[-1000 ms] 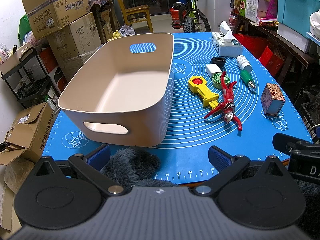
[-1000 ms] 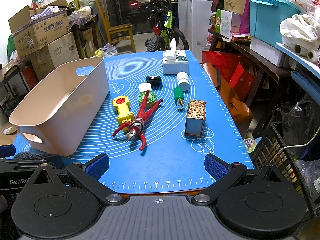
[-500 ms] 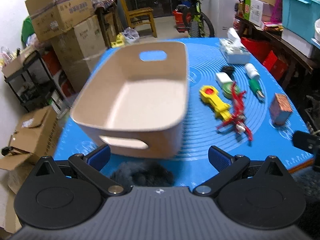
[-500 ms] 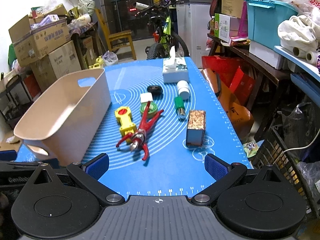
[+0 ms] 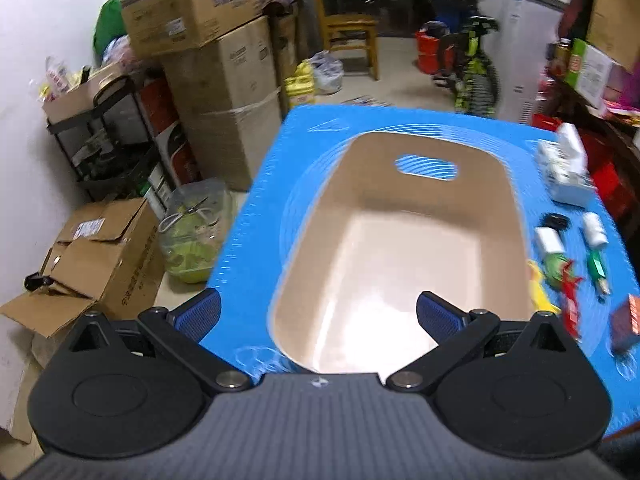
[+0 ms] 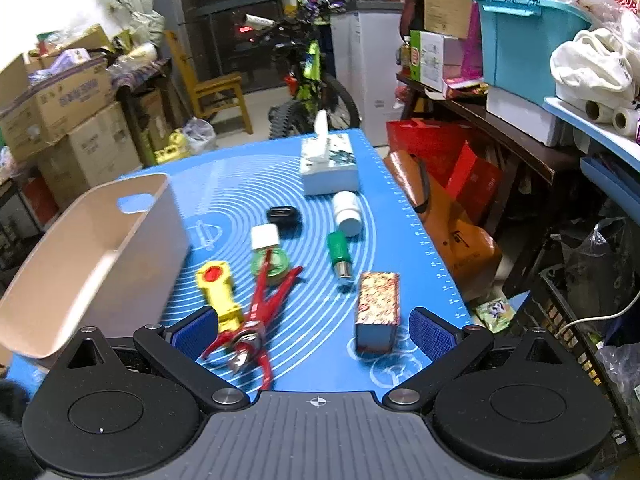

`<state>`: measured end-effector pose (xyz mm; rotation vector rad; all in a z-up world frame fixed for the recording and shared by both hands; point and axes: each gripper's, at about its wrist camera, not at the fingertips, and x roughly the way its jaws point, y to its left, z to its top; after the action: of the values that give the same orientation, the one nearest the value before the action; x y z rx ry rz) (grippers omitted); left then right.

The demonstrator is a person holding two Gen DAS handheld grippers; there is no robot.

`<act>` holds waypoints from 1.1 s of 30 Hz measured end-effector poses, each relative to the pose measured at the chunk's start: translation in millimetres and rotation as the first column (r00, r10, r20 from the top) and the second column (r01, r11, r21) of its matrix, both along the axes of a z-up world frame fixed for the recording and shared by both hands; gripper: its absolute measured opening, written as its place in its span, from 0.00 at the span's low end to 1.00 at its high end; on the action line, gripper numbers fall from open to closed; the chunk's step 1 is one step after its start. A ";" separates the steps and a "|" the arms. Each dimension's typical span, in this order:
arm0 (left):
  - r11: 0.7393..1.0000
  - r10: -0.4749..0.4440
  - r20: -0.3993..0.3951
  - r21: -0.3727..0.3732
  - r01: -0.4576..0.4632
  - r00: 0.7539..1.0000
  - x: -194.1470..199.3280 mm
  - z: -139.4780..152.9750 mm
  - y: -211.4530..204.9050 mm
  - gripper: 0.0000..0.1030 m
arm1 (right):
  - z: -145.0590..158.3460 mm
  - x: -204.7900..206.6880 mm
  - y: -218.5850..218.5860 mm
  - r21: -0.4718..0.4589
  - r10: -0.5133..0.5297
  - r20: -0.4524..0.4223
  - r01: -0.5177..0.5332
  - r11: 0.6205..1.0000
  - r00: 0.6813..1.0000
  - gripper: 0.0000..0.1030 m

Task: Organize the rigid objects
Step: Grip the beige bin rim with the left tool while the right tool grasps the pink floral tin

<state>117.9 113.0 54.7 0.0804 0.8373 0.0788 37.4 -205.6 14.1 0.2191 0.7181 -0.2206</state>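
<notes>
An empty beige bin (image 5: 404, 256) (image 6: 92, 264) sits on the blue mat (image 6: 224, 200). My left gripper (image 5: 318, 316) hovers open above the bin's near end, holding nothing. My right gripper (image 6: 314, 330) is open over the mat's front, with red pliers (image 6: 260, 312) and a patterned box (image 6: 378, 306) between its fingers' line of sight. Beyond lie a yellow tool (image 6: 218, 290), green tape roll (image 6: 270, 262), white block (image 6: 265, 237), black case (image 6: 284, 216), green-handled screwdriver (image 6: 340, 252) and white bottle (image 6: 347, 212).
A tissue box (image 6: 328, 164) stands at the mat's far end. Cardboard boxes (image 5: 208, 64) and a rack crowd the floor on the left. A bicycle (image 6: 312, 88), wooden chair (image 6: 216, 92), red bags and shelves with a teal crate (image 6: 524, 36) are at the back and right.
My left gripper has risen and moved forward, from below the table's front edge to above the bin. My right gripper has advanced over the mat toward the pliers and patterned box.
</notes>
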 end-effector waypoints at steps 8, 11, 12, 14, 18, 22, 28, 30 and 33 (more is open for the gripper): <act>1.000 0.021 -0.105 0.002 -0.021 0.994 46.8 -31.1 39.7 0.99 | -26.7 40.1 -24.4 -0.026 -0.030 -0.079 0.028 0.999 0.996 0.98; 1.000 0.010 -0.131 0.008 -0.009 0.991 54.5 -39.7 48.9 0.89 | -38.1 53.6 -29.1 -0.035 -0.021 -0.116 0.017 0.999 0.993 0.98; 1.000 0.005 -0.144 0.013 -0.003 0.990 56.9 -42.4 50.8 0.84 | -42.1 57.9 -29.8 -0.042 -0.018 -0.129 0.013 0.999 0.991 0.98; 1.000 -0.007 -0.160 0.017 0.010 0.987 59.8 -48.3 53.7 0.83 | -49.2 65.9 -31.1 -0.045 -0.010 -0.153 0.003 0.999 0.988 0.98; 1.000 -0.029 -0.177 -0.015 0.026 0.984 65.2 -56.1 57.2 0.80 | -63.3 78.7 -31.3 -0.058 -0.003 -0.189 -0.009 0.998 0.982 0.97; 0.998 -0.061 -0.216 -0.024 0.057 0.975 71.4 -65.9 52.7 0.62 | -75.0 89.0 -33.6 -0.084 -0.014 -0.231 -0.006 0.996 0.973 0.94; 0.993 -0.107 -0.249 -0.072 0.092 0.962 77.3 -70.6 49.1 0.26 | -86.0 99.8 -44.4 -0.072 -0.035 -0.267 0.017 0.997 0.963 0.84; 0.991 -0.120 -0.250 -0.083 0.102 0.961 78.6 -70.7 45.3 0.19 | -88.4 103.1 -44.0 -0.084 -0.035 -0.278 0.012 0.996 0.960 0.80; 0.989 -0.131 -0.254 -0.098 0.109 0.958 79.6 -71.5 42.8 0.09 | -90.9 108.5 -41.4 -0.110 -0.035 -0.297 0.003 0.994 0.954 0.70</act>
<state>197.5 155.8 -16.8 0.0644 1.0947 -0.0832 145.9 -247.0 -76.8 0.0886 1.0023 -0.3146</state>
